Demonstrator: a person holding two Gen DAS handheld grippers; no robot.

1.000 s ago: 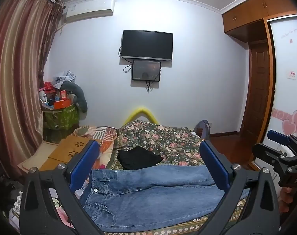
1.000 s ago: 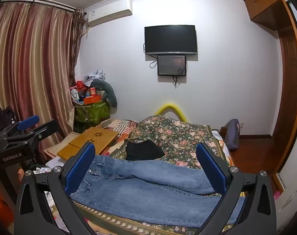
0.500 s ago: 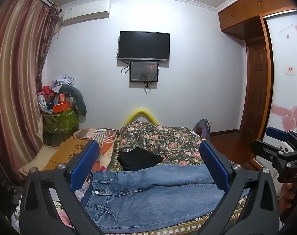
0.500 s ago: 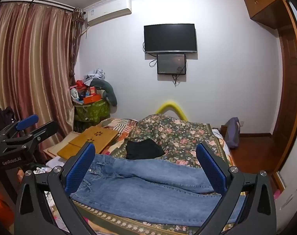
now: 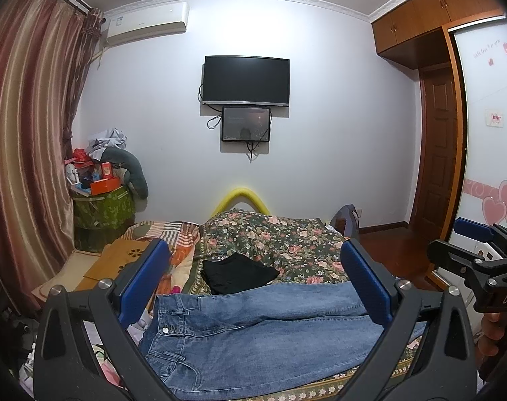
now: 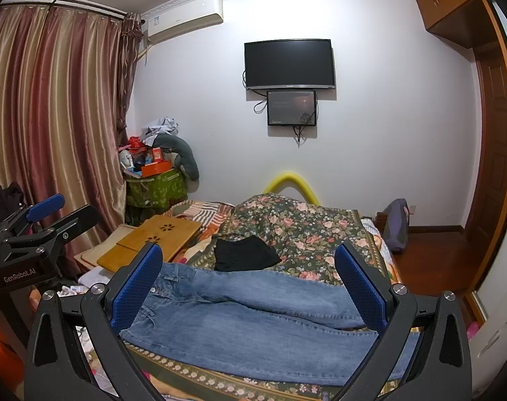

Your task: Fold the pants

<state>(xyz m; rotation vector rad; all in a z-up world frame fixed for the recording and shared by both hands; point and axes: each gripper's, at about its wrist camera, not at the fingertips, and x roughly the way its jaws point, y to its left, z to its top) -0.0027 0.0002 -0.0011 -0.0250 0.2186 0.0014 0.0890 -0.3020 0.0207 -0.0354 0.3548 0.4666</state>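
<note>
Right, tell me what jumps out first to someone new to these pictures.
The blue jeans lie spread flat across the near end of the bed, on a flowered bedspread, with a black garment just behind them. Both grippers, left and right, hang open above the jeans. A dark television is mounted on the far wall.

Jeans (image 6: 253, 327) = faded blue denim, matt w/ visible stitching, on a floral cloth cover (image 6: 303, 230). Beside the jeans: black matt cloth (image 6: 245, 254), smooth wood board (image 6: 156, 237). Left gripper (image 5: 253, 284) & right gripper (image 6: 250, 284): matt black plastic, textured blue pads (image 6: 136, 284), shiny metal screws.
</note>
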